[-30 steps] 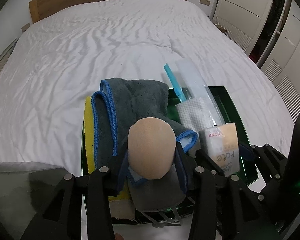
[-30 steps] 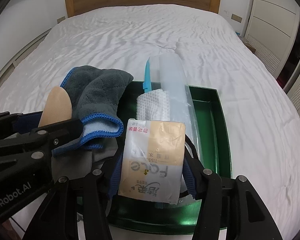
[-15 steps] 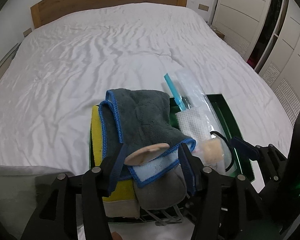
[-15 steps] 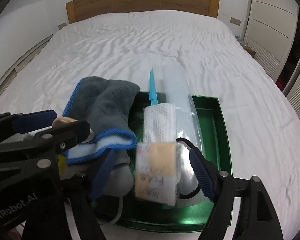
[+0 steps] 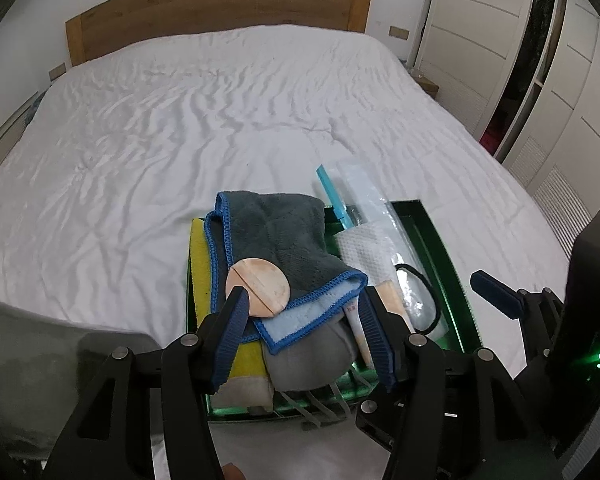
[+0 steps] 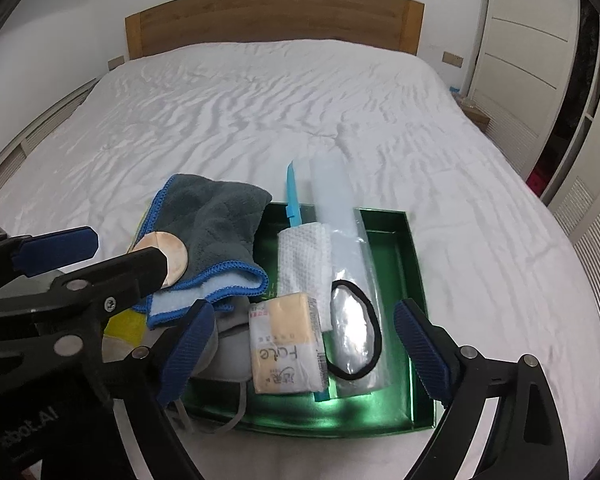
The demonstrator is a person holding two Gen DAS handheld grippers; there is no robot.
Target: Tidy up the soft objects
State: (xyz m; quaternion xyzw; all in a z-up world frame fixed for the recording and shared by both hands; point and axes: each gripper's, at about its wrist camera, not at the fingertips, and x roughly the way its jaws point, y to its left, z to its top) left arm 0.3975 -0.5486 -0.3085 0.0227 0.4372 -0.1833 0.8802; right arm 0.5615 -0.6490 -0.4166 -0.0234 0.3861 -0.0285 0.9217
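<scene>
A green tray lies on the white bed and holds the soft things. A round beige puff lies on a grey towel with blue trim, over a yellow sponge. A tissue pack lies in the tray beside a white cloth, a black hair band and a clear bag. My left gripper is open and empty just above the puff. My right gripper is open and empty around the tissue pack.
A grey mask with straps lies at the tray's near end. A blue strip sticks out past the far rim. The wooden headboard is far back. White wardrobe doors stand to the right.
Both grippers have opened. The left let go of the puff, which now lies flat on the towel. The right let go of the tissue pack, which now lies in the tray.
</scene>
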